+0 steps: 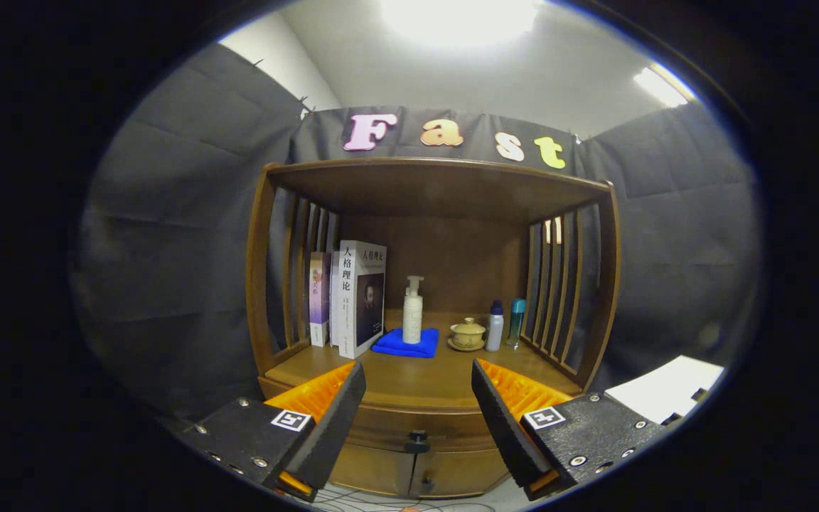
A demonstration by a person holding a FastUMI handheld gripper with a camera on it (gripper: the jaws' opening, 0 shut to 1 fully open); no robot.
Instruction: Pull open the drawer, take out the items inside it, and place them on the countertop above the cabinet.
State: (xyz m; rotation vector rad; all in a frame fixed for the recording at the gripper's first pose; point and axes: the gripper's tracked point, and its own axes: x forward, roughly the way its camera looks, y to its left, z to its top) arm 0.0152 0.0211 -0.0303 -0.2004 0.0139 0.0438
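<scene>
- Gripper (416, 419) fingers spread wide, holding nothing, facing the wooden cabinet (431, 299).
- Drawer (416, 434) closed, dark knob (417, 442) between the fingers, low down.
- On the tabletop (409, 380) above: books (352, 299) upright at left, pump bottle (413, 311) standing on a blue cloth (407, 343), lidded teacup (467, 333), two small bottles (505, 323) at right.

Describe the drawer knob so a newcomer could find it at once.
Start at the wooden cabinet with the open shelf. Below its countertop runs the closed drawer. The knob sits centred on it, between the open gripper's fingers: small, dark, above the door knob.
</scene>
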